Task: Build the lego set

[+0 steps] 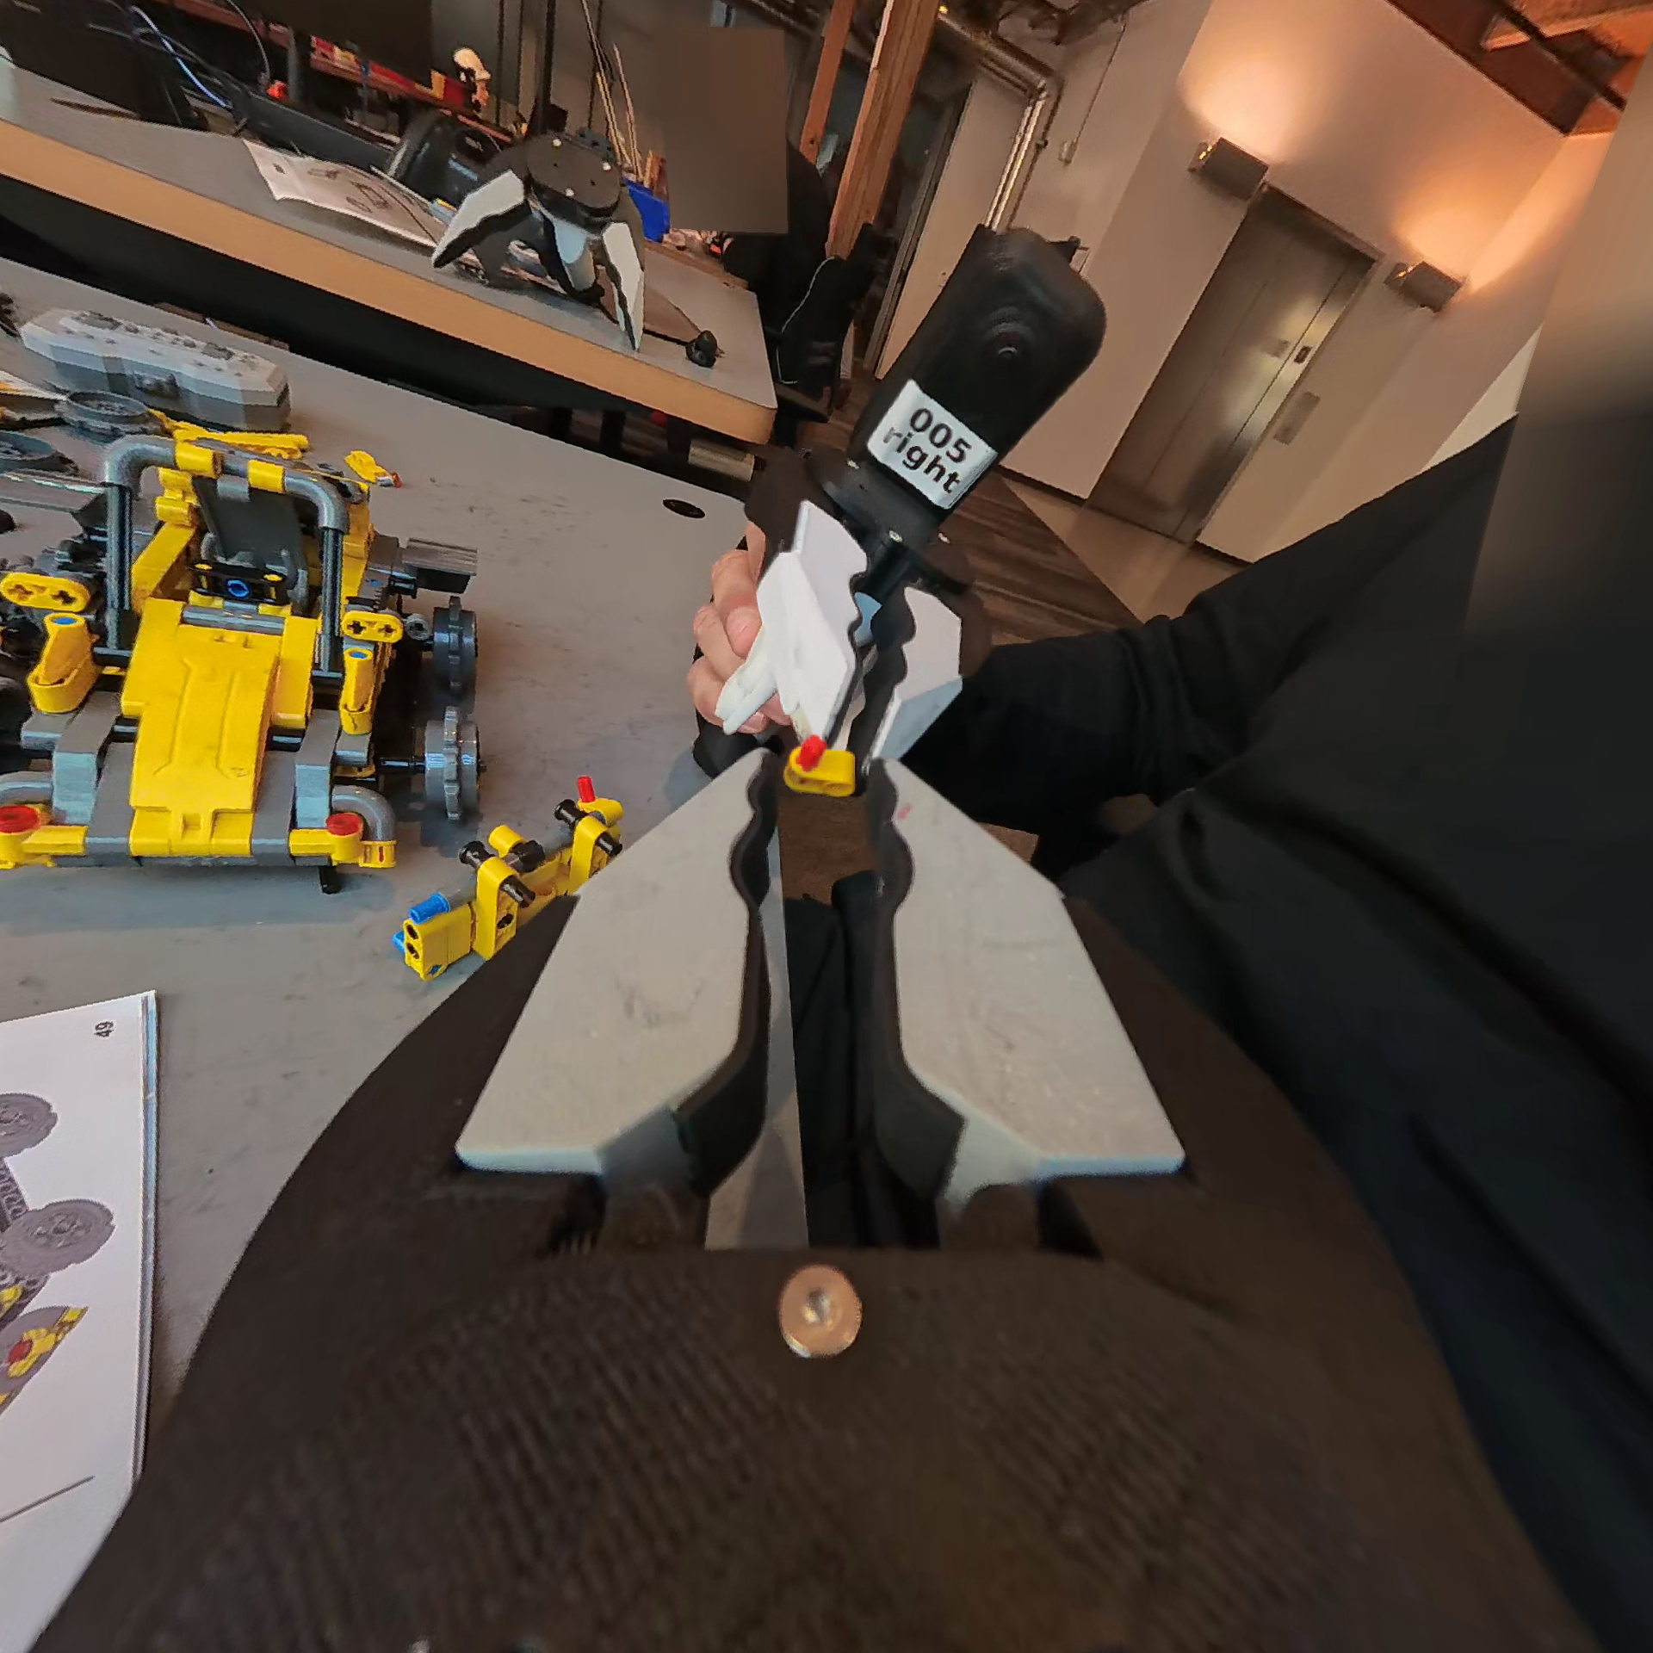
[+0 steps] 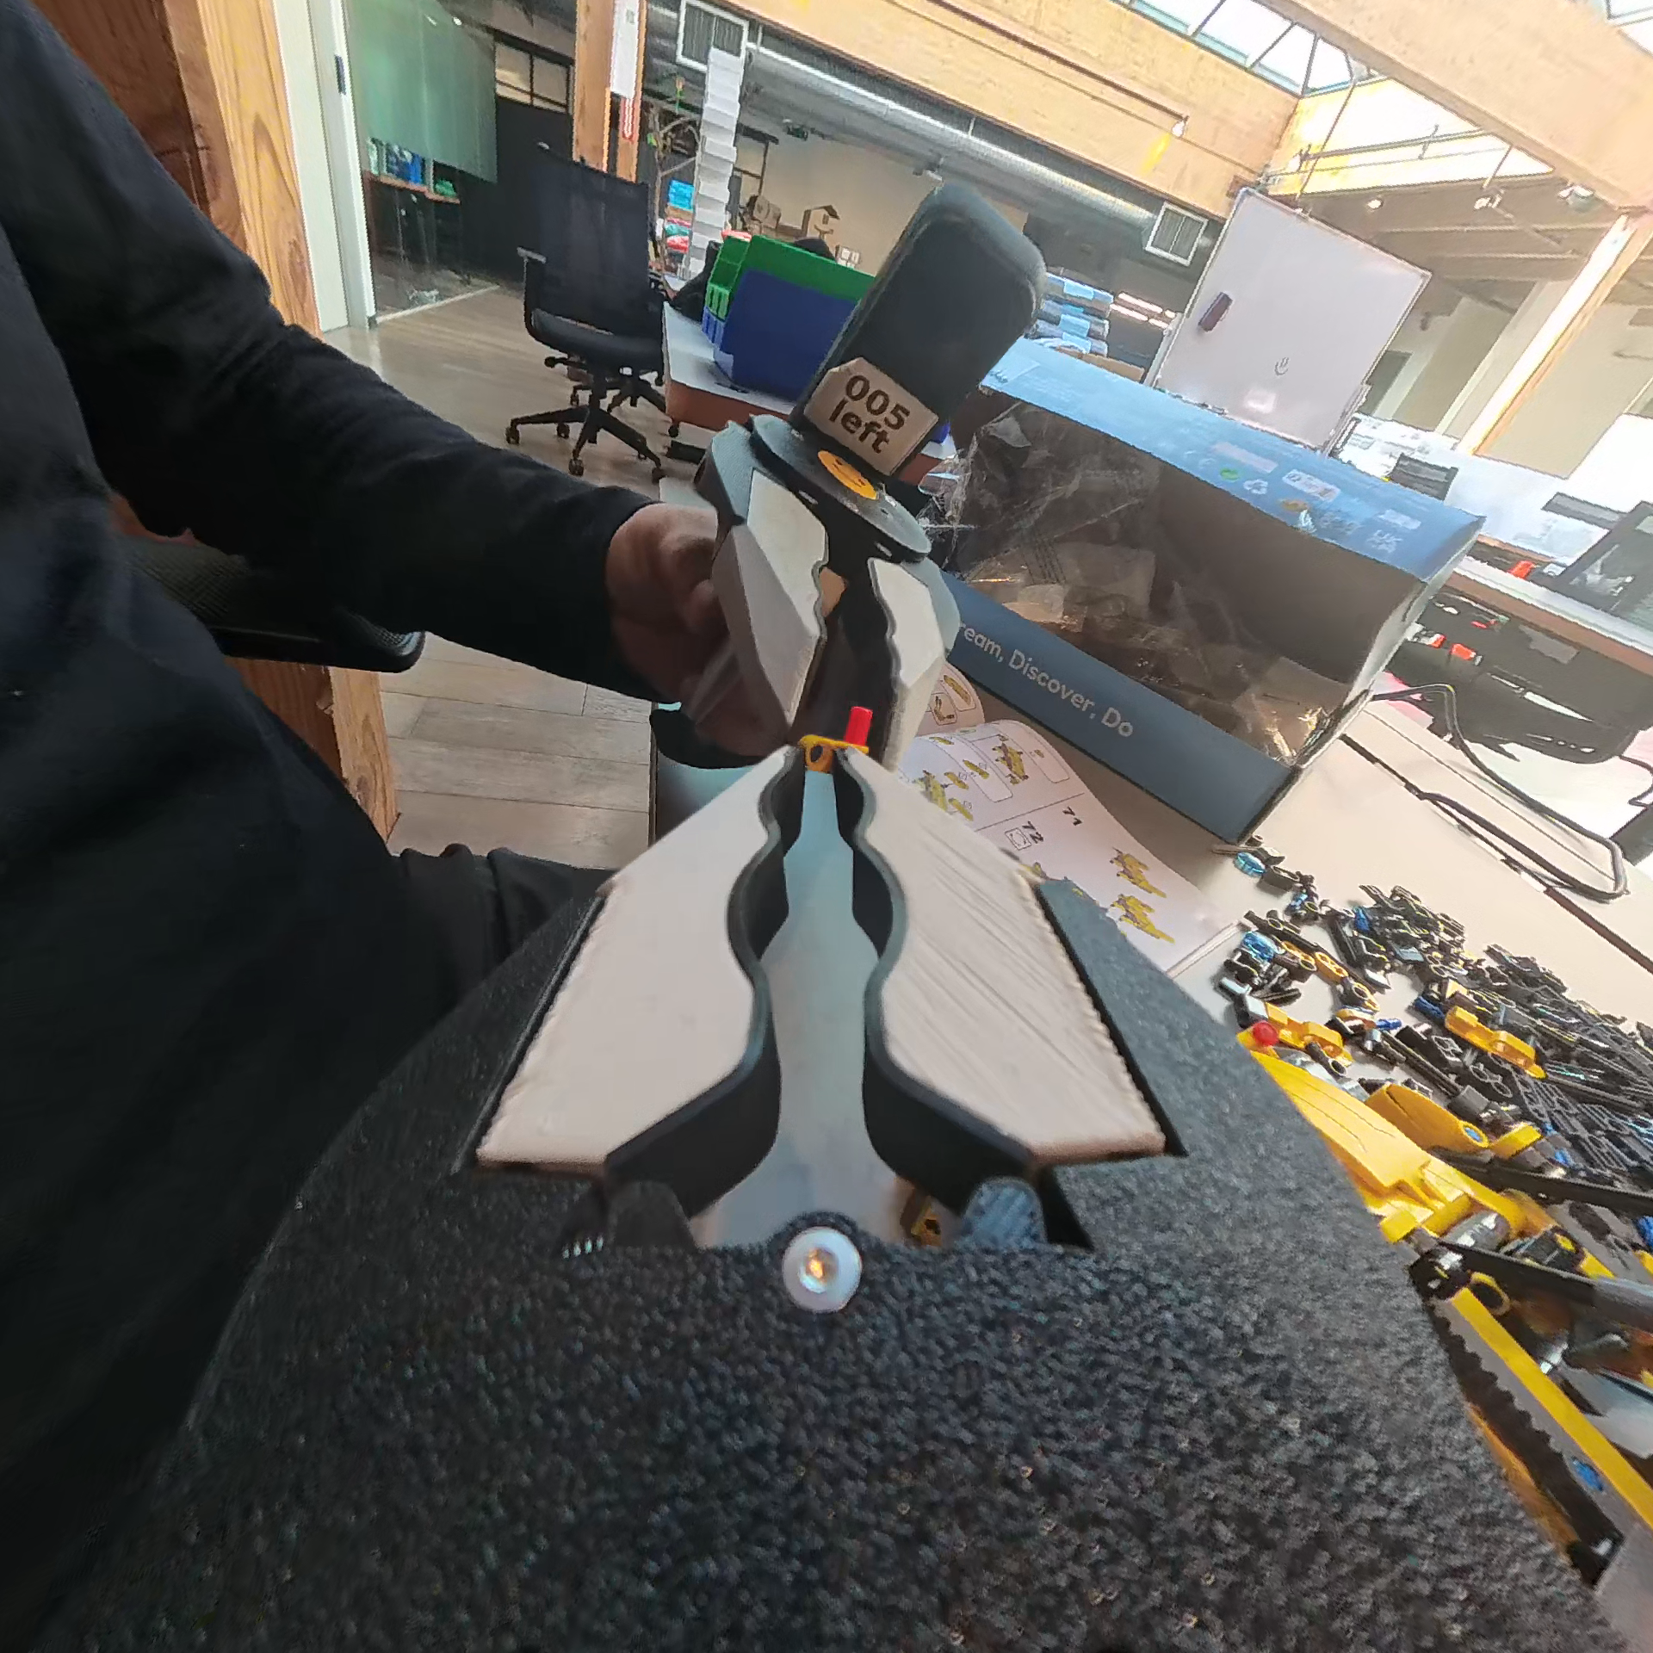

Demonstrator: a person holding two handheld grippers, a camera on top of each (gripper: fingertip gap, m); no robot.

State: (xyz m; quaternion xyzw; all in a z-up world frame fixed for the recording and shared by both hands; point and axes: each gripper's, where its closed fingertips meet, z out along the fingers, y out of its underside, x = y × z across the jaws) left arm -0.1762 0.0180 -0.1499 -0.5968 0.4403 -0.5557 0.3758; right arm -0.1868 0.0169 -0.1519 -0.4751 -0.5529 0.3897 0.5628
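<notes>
Grey table (image 1: 572, 555) right of truck (image 1: 215, 680); my left gripper (image 1: 818, 774) and right gripper (image 2: 827, 754) both pinch 1 yellow piece (image 1: 821, 771) with red pin (image 1: 810, 751); twisting could pop it loose.

Right gripper (image 2: 818, 760) pinches a small yellow piece (image 2: 816, 750) at its fingertips; a red peg (image 2: 859, 723) stands up just beyond. Left gripper (image 2: 827, 707) faces it, tips meeting there. Booklet (image 2: 1046, 805), blue box (image 2: 1190, 572) and loose parts (image 2: 1395, 993) lie right.
</notes>
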